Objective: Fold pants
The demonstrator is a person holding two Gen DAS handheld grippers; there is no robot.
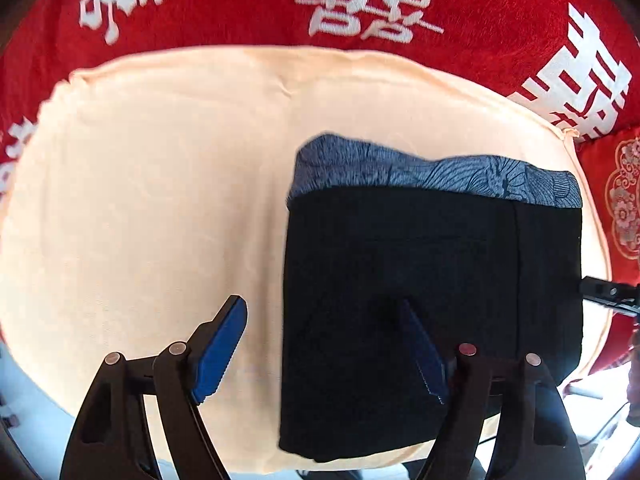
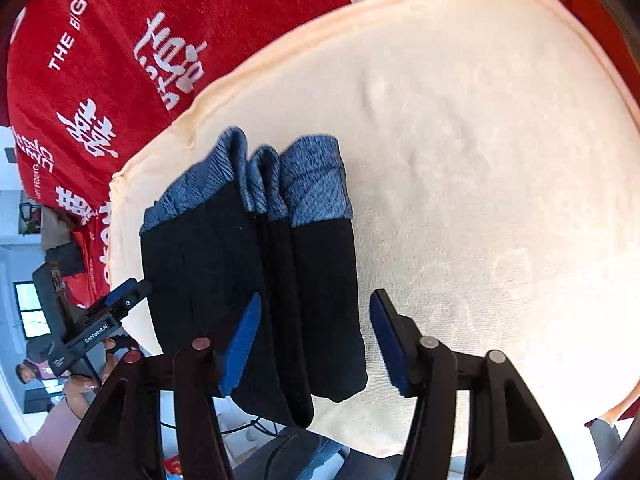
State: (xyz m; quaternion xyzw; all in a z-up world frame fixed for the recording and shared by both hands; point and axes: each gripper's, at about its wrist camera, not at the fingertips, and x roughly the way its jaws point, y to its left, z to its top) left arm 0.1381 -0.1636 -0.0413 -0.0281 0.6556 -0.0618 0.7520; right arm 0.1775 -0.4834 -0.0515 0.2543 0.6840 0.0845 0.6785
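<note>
1. Plainly, the left gripper (image 1: 324, 350) hangs over the near left edge of the pants (image 1: 432, 300), jaws wide apart with nothing pressed between them; its blue pads (image 1: 222, 354) show clear of the fabric.
2. The right gripper (image 2: 316, 342) points down at the near end of the pants (image 2: 256, 280) with jaws partly open, the cloth lying below the gap, not pinched.
3. The pants are folded into a compact black block with a blue-grey patterned band along the far edge.
4. From the right wrist view the fold shows several stacked layers, their patterned ends bunched at the far end.
5. They lie on a cream towel (image 1: 140, 200), toward its right side in the left wrist view.
6. Under the towel spreads a red cloth (image 1: 248, 4) printed with white characters.
</note>
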